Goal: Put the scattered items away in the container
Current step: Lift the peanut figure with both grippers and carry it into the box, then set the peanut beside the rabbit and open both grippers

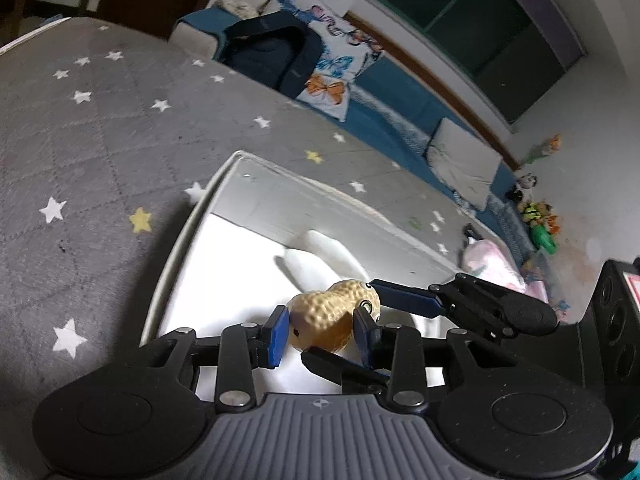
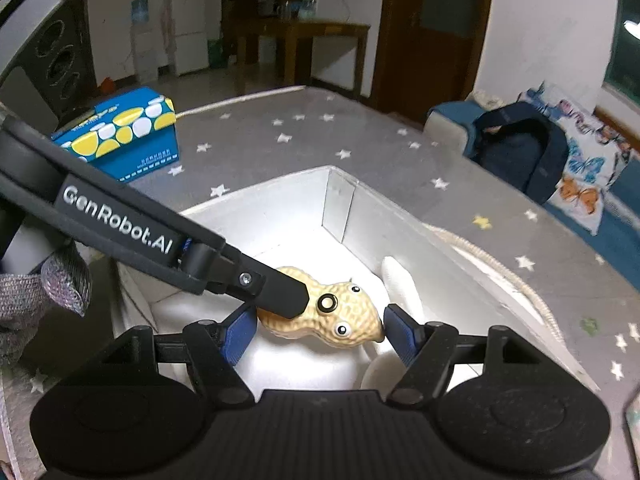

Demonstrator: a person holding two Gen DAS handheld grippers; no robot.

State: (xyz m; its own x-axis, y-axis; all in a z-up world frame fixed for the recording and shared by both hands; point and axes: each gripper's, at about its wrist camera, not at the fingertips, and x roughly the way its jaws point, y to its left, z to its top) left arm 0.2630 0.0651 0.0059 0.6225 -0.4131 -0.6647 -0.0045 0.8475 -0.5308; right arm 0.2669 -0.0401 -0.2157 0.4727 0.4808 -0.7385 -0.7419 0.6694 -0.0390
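A tan peanut-shaped toy with googly eyes is held over the inside of a white box. My left gripper is shut on the peanut toy across its body; its arm also crosses the right wrist view. My right gripper grips the same toy end to end with its blue pads; its fingers show in the left wrist view. A white elongated item lies in the box.
The box sits on a grey star-patterned mat. A blue and yellow tissue box stands at the mat's far left. A dark backpack and butterfly pillow lie on a blue bench.
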